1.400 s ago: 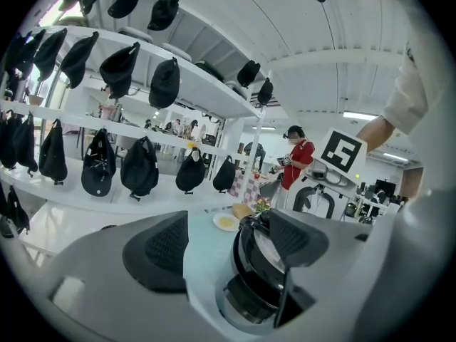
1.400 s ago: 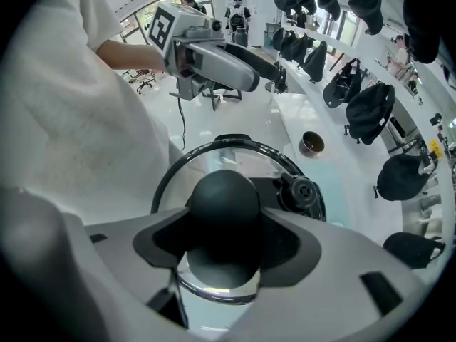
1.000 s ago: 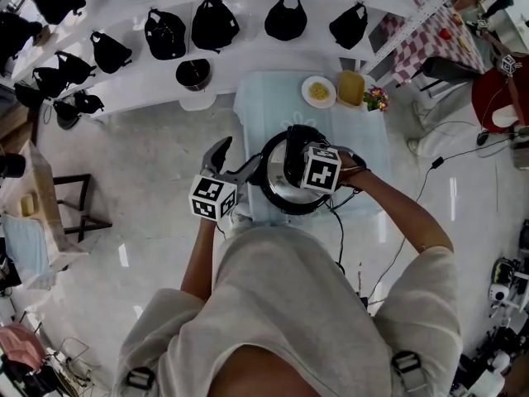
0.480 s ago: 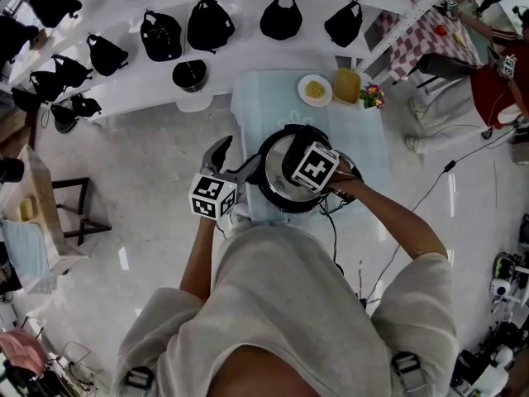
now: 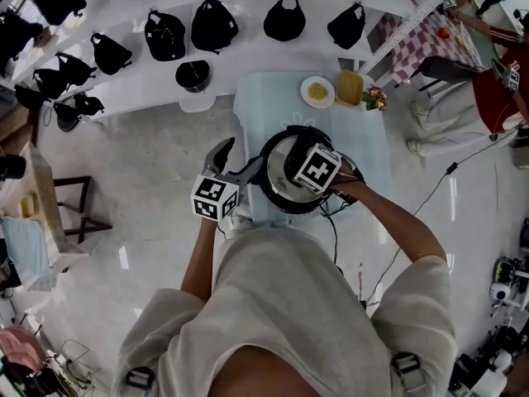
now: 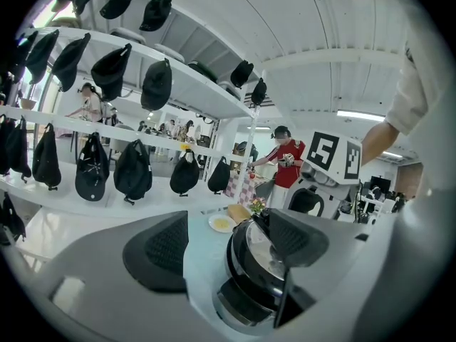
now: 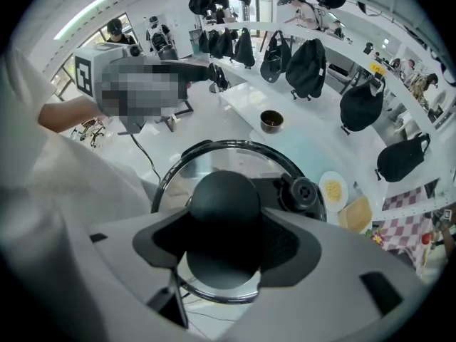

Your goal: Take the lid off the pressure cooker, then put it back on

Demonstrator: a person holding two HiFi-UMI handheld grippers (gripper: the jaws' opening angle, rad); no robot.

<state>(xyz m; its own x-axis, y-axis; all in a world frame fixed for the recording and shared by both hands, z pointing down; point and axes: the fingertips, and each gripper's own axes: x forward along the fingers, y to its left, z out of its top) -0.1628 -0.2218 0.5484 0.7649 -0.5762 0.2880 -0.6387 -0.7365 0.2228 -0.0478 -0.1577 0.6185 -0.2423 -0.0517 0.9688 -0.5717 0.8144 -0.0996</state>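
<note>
Right gripper view: R gripper (image 7: pixel 226 228) points steeply down, both pads closed on the sides of the black lid knob (image 7: pixel 224 197). Firm hold; jaws stand fairly wide because the knob is fat. Lid (image 7: pixel 178 173) is seated on the pressure cooker (image 5: pixel 275 190), black rim all round, valve (image 7: pixel 302 190) just beyond the knob. Cooker sits at the near end of a pale blue table (image 5: pixel 248 106), cable (image 5: pixel 335 230) trailing off its near side. L gripper (image 6: pixel 228 244) is approx level at the cooker's left, jaws wide apart, nothing gripped. One pad is just beside the cooker's upper wall; contact can't be confirmed. Further along the table: plate (image 5: pixel 318 91) w/ yellow food, yellow block (image 5: pixel 350 88), small flower bunch (image 5: pixel 376 99), all well apart from the cooker. Beyond: white shelves (image 5: pixel 248 56) w/ a dark bowl (image 5: pixel 193 74) and a row of black caps (image 5: pixel 214 25).
</note>
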